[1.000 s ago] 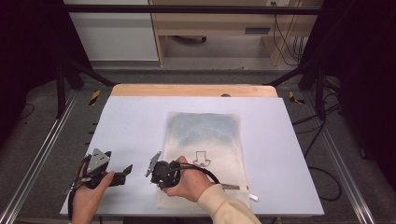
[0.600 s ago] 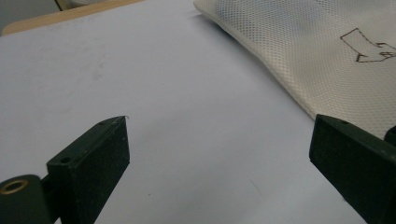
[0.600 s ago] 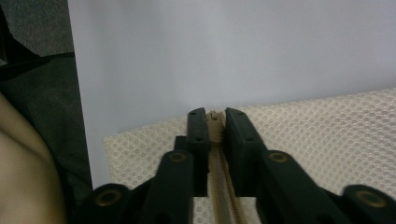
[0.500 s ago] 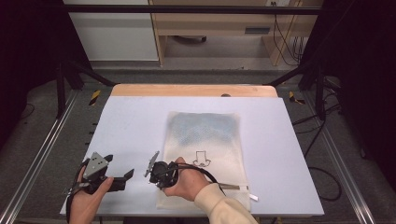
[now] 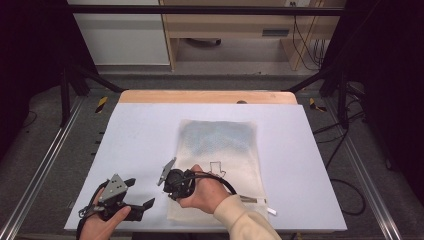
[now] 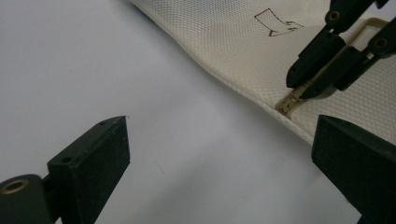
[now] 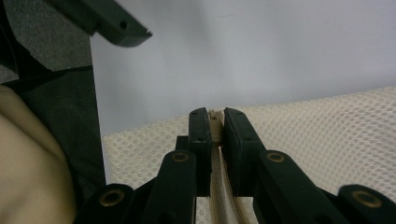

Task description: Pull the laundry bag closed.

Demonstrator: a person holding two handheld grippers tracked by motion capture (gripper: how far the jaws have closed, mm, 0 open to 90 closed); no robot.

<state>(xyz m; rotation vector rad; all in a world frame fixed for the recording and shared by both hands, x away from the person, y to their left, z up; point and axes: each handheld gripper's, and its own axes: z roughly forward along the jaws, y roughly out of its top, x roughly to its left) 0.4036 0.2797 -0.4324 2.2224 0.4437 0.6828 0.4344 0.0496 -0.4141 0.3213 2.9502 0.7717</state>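
Observation:
A cream mesh zipper bag (image 5: 220, 140) lies flat on the white table (image 5: 140, 130), and its near left corner shows in the left gripper view (image 6: 224, 42). My right gripper (image 5: 172, 192) is at that corner, shut on the zipper pull (image 7: 215, 122). The clamped pull (image 6: 289, 101) also shows in the left gripper view, with the right gripper (image 6: 302, 87) above it. The right gripper (image 7: 215, 116) has its jaws pressed together around the pull. My left gripper (image 5: 140, 194) is open just left of the bag, and nothing is between its jaws (image 6: 219, 135).
An arrow outline (image 5: 217, 167) is printed on the bag near my right hand. A white strip (image 5: 257, 201) lies by the bag's near right side. The table's front edge runs just below both hands. Dark floor and metal rails flank the table.
My left hand has slid right along the table's front edge toward the bag's corner. The right hand has stayed at the zipper.

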